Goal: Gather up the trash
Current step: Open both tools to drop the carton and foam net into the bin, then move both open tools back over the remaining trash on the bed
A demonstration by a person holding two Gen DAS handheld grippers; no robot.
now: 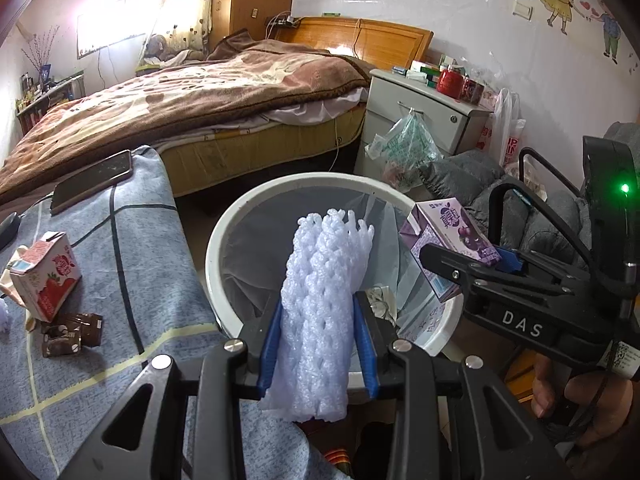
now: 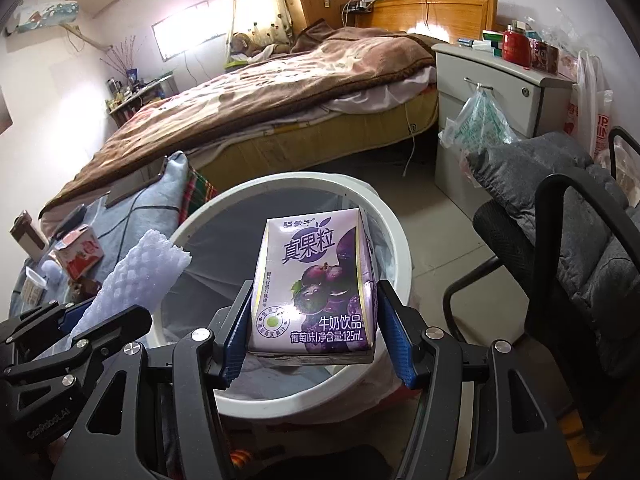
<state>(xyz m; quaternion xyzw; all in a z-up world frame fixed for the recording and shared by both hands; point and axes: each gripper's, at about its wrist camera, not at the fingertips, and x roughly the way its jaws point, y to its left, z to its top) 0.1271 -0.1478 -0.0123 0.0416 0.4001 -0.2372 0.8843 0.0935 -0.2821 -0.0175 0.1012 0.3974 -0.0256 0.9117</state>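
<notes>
- white foam net sleeve [image 1: 320, 300]: your left gripper [image 1: 318, 344] pinches it above the bin [image 1: 224, 236].
- purple milk carton [image 2: 316, 284]: your right gripper [image 2: 314, 340] clamps it over the bin's right rim.
- red carton [image 1: 44, 280], brown wrappers [image 1: 72, 330]: on the blanket [image 1: 132, 240] left of the bin.

One white foam net [image 1: 320, 304] and one purple drink carton [image 2: 314, 284] hang over one white bin [image 1: 224, 248]. On the near left lie one red carton [image 1: 44, 276], two brown wrappers [image 1: 74, 334] and one phone [image 1: 92, 180]. Far off stands one bed [image 1: 180, 100].
</notes>
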